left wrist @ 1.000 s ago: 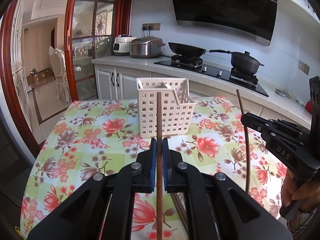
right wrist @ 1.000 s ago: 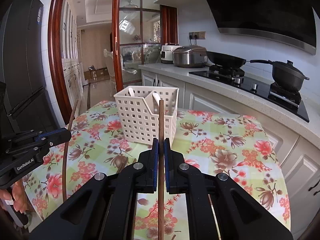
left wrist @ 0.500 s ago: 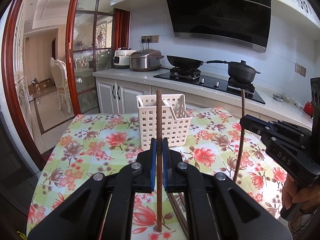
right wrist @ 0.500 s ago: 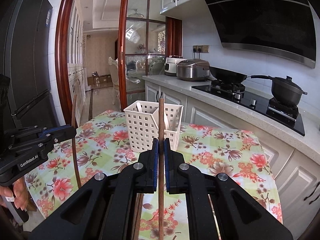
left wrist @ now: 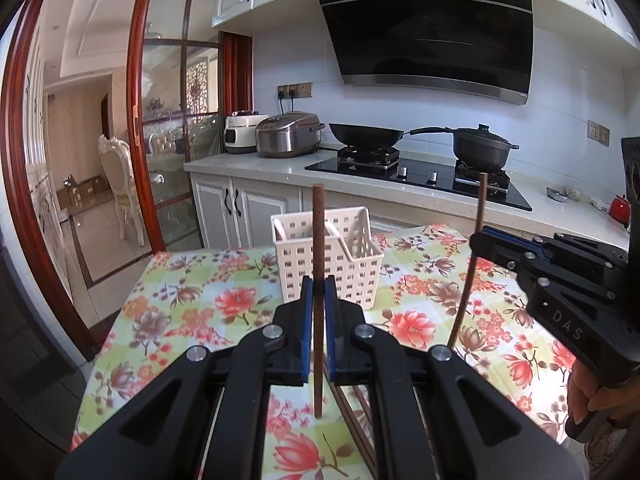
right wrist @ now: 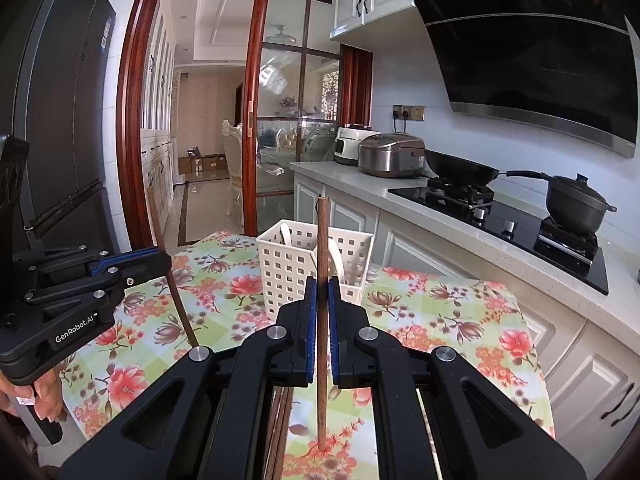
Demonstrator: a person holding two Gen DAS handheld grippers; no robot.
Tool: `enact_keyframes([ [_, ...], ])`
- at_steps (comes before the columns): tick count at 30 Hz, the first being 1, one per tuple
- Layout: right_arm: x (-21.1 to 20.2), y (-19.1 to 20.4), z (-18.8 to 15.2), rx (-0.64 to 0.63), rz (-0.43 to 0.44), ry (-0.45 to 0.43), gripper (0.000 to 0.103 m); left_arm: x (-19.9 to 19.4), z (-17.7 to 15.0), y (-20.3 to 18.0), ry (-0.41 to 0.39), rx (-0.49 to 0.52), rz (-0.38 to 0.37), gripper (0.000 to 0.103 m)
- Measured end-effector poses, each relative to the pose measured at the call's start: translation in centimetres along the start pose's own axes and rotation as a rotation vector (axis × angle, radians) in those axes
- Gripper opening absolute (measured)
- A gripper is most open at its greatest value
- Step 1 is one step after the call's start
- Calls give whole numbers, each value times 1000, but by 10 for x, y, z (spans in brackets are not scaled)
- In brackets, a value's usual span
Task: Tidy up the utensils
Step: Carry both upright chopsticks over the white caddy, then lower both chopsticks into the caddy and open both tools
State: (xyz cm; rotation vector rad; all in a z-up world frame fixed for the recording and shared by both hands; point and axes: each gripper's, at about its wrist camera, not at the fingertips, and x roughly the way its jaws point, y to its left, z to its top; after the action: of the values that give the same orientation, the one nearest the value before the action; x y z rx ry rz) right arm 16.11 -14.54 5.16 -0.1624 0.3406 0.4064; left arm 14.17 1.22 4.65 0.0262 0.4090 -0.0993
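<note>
Left gripper (left wrist: pixel 316 296) and right gripper (right wrist: pixel 321 300) each clench upright chopstick (left wrist: pixel 319 264), lifted above table (left wrist: pixel 192 300). Step: carrying to basket (left wrist: pixel 328 256). Next: lower tips into compartment.

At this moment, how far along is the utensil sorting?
Done: a white spoon stands in the basket. In hand: left gripper and right gripper each clamp one upright chopstick, above the table. Left: dropping both in, plus more chopsticks on the tablecloth.

Black claw (left wrist: pixel 316 300), blue pads, silver screws, seemingly plastic.
</note>
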Motion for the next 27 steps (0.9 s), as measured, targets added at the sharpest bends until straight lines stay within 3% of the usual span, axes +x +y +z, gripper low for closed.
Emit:
enact_keyframes([
  [9, 21, -16, 46, 15, 1, -52, 6, 8, 58, 8, -47, 18, -20, 6],
  [19, 64, -37, 123, 41, 22, -80, 6, 28, 165, 21, -102, 19, -37, 6],
  [22, 80, -45, 138, 63, 28, -77, 6, 46, 191, 25, -116, 15, -30, 6],
  [27, 117, -49, 151, 47, 22, -41, 6, 88, 207, 32, -75, -15, -48, 6],
])
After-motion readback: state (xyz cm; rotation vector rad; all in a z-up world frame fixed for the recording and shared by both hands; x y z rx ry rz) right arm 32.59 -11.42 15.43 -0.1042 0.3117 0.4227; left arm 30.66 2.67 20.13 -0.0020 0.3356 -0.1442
